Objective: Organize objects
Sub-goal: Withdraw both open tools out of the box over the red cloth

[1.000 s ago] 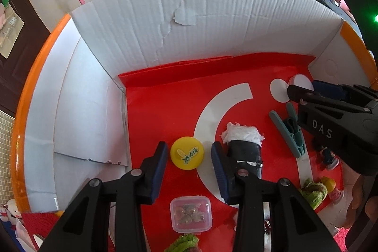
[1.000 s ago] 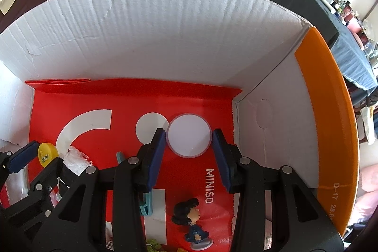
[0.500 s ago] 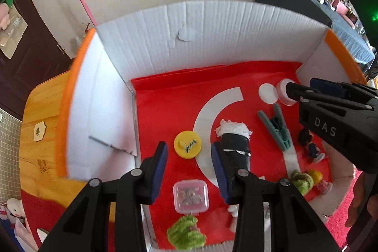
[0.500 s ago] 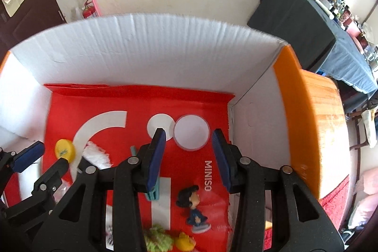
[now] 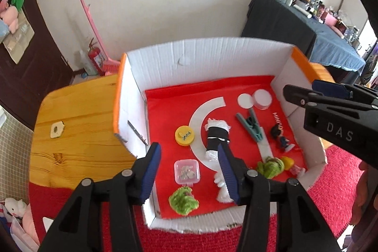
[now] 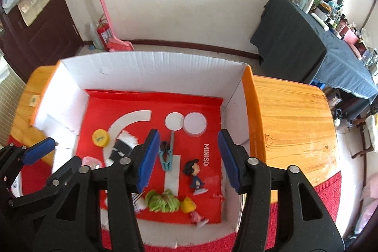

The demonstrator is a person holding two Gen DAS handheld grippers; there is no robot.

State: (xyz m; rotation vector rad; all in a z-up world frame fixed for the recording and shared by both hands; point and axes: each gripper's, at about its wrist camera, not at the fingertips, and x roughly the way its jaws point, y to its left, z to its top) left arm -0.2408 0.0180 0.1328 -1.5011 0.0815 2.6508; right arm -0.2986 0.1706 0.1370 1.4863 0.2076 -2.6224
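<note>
The left gripper [image 5: 189,167] is hovering over the near edge of the box [image 5: 212,58], its jaws spread and holding nothing; the right gripper [image 6: 186,155] is hanging above the box's right half, jaws likewise spread and empty. Inside, everything is lying on the red liner [image 6: 104,108]: the yellow cap [image 5: 184,135] is sitting left of the black-and-white roll [image 5: 216,136]; the teal clip [image 5: 250,126] is lying between that roll and the dark-haired figurine [image 6: 195,172]; the white disc [image 6: 195,123] is resting near the far right corner; the clear case [image 5: 187,172] is sitting just behind one green tuft [image 5: 183,201]; another green tuft [image 6: 161,201] is touching a yellow-headed figurine [image 6: 190,206].
</note>
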